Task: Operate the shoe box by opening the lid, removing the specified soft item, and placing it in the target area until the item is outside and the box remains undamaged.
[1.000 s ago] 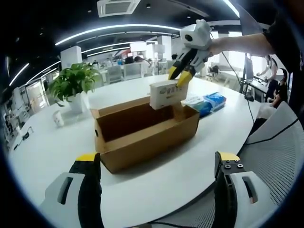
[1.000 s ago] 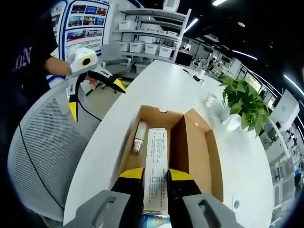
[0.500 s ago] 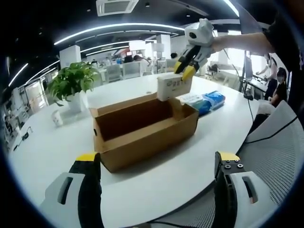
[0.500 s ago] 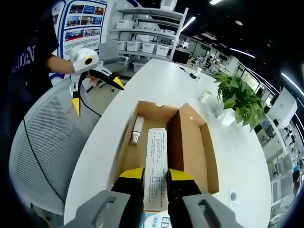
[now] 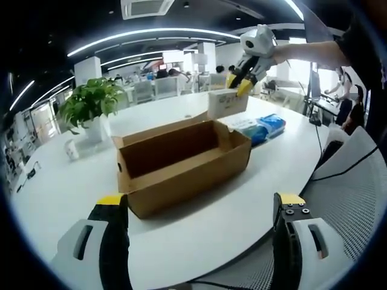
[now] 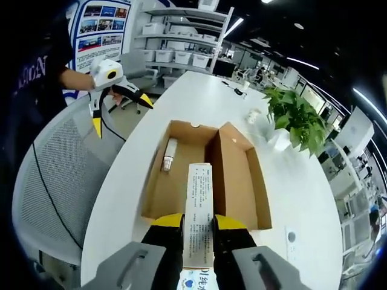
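Observation:
The brown shoe box stands open on the white table, its lid flap up at the back. My right gripper hangs above and beyond the box's far right corner, shut on a white tissue pack. In the right gripper view the pack lies between my shut right gripper, high over the box. A white tube lies inside the box. My left gripper is open and holds nothing, near the table's front edge. It also shows as the left gripper beside the table.
Blue and white soft packs lie on the table right of the box. A potted plant and a small white cup stand at the back left. A grey mesh chair sits at the table's edge. The person's arm reaches in.
My right gripper has lifted the white pack out of the box and carried it up and away toward the blue packs. The left gripper has stayed put.

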The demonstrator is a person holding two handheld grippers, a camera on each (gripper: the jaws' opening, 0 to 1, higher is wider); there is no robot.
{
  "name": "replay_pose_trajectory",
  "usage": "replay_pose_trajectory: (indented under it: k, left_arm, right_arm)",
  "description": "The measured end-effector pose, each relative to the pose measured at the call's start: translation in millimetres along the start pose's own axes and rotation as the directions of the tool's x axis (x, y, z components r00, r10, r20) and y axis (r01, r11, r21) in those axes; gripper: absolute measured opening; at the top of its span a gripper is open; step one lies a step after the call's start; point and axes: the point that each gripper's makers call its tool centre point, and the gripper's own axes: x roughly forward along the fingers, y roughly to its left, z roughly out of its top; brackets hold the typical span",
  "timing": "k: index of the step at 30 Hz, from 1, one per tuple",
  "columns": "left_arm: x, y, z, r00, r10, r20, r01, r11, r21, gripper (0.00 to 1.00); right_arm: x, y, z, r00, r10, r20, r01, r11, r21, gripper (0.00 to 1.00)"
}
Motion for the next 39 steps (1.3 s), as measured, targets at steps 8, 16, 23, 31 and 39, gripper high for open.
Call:
replay_pose_trajectory:
  k: [8, 16, 23, 31, 39]
  left_arm:
    - [0.2, 0.4, -0.2, 1.000, -0.001, -0.002, 0.001, 1.000, -0.003, 0.99]
    - [0.4, -0.8, -0.5, 1.000, -0.005, -0.004, 0.005, 1.000, -0.005, 0.99]
    - [0.6, -0.8, -0.5, 1.000, -0.004, -0.006, 0.003, 1.000, -0.009, 0.99]
    - [1.5, -0.4, -3.2, 1.000, -0.004, -0.019, 0.004, 1.000, -0.009, 0.99]
    - [1.9, 1.7, -5.5, 1.000, 0.002, -0.029, -0.002, 1.000, -0.011, 0.99]
  right_arm:
    - [-10.6, -5.4, -13.3, 1.000, -0.021, -0.015, 0.021, 1.000, 0.015, 0.13]
    - [-20.7, -12.3, -28.1, 0.999, -0.041, -0.033, 0.042, 0.999, 0.026, 0.13]
    - [-29.2, -22.4, -43.5, 0.997, -0.063, -0.048, 0.065, 0.997, 0.043, 0.13]
    - [-34.6, -30.3, -64.1, 0.994, -0.085, -0.074, 0.088, 0.995, 0.048, 0.13]
    - [-38.0, -34.9, -87.9, 0.990, -0.088, -0.110, 0.095, 0.994, 0.056, 0.13]
